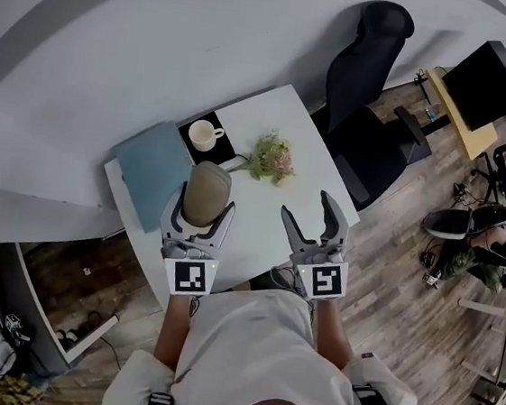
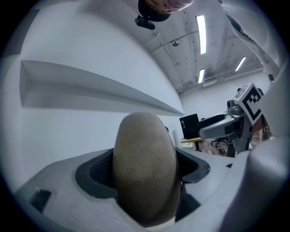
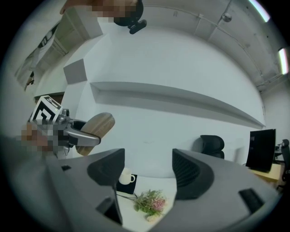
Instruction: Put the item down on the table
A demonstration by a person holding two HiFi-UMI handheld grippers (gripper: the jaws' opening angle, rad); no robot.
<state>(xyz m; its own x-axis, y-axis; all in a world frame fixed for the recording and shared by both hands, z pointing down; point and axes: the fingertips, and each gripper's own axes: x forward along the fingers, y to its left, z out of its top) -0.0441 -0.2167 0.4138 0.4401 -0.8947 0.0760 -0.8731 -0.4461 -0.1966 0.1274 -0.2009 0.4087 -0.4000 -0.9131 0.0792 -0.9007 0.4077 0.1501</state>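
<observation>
Here we hold a gripper in each hand over the near edge of a small white table (image 1: 264, 221). The left gripper (image 1: 205, 204) has its fingers (image 2: 96, 174) pinching an oval wooden board (image 1: 207, 190), one pad against each flat face. The board stands on edge between them, with its rounded end sticking out past the fingertips. From the right gripper view, we see the board raised against the pale wall, clear of the table top and not resting on anything. From the head view, it hangs above the near left part of the table, just in front of a grey-blue cloth (image 1: 152, 169) that lies at the table's left side. The right gripper (image 1: 307, 205) hovers beside it, near the table's right edge. Its fingers (image 3: 106, 168) are spread wide with nothing between them; through the gap we look down on the table. Further back on the table sits a white cup (image 1: 204, 134) on a black square mat (image 1: 223, 151). Just to the right of the mat lies a small bunch of flowers (image 1: 272, 158), its stems pointing toward the mat. A black office chair (image 1: 365, 92) stands on the wooden floor (image 1: 407, 287) beyond the table's right side, and the two grippers are apart from each other, not touching.
</observation>
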